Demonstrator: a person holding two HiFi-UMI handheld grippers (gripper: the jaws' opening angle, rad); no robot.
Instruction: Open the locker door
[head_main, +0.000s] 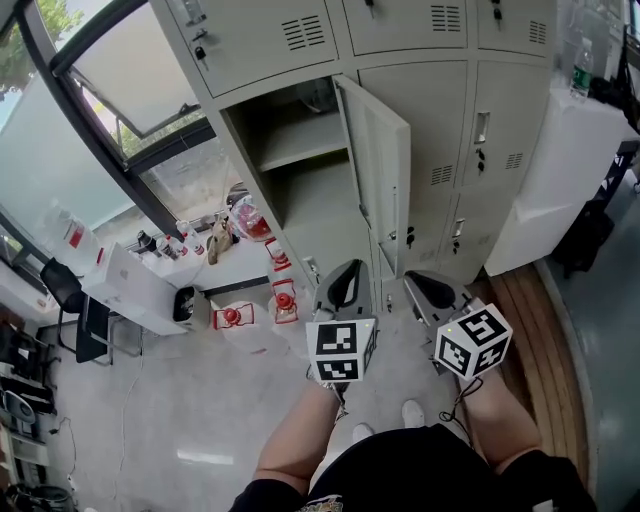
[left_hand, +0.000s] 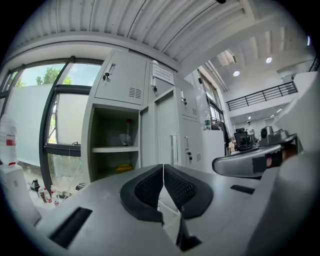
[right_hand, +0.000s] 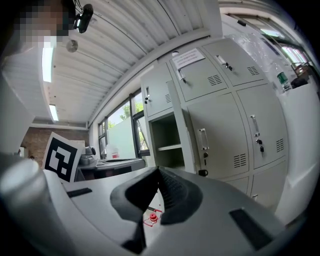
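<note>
The grey locker bank (head_main: 440, 120) stands ahead of me, and one tall door (head_main: 382, 170) hangs open, swung out toward me on its right edge. Behind it the compartment shows a shelf (head_main: 298, 142). My left gripper (head_main: 345, 270) is held in front of the door's lower edge, apart from it, jaws shut on nothing. Just to its right my right gripper (head_main: 416, 280) is also shut and empty. In the left gripper view the shut left gripper (left_hand: 163, 169) points at the open compartment (left_hand: 116, 145) and the door (left_hand: 165, 132). In the right gripper view the right gripper (right_hand: 158, 172) faces the door (right_hand: 185, 137).
Clear bags with red caps (head_main: 283, 300) lie on the floor left of the locker, beside white boxes (head_main: 135, 288) and a black chair (head_main: 68, 300). A white cabinet (head_main: 560, 180) stands right of the lockers, with a wooden floor strip (head_main: 530, 330). My shoes (head_main: 412, 412) are below the grippers.
</note>
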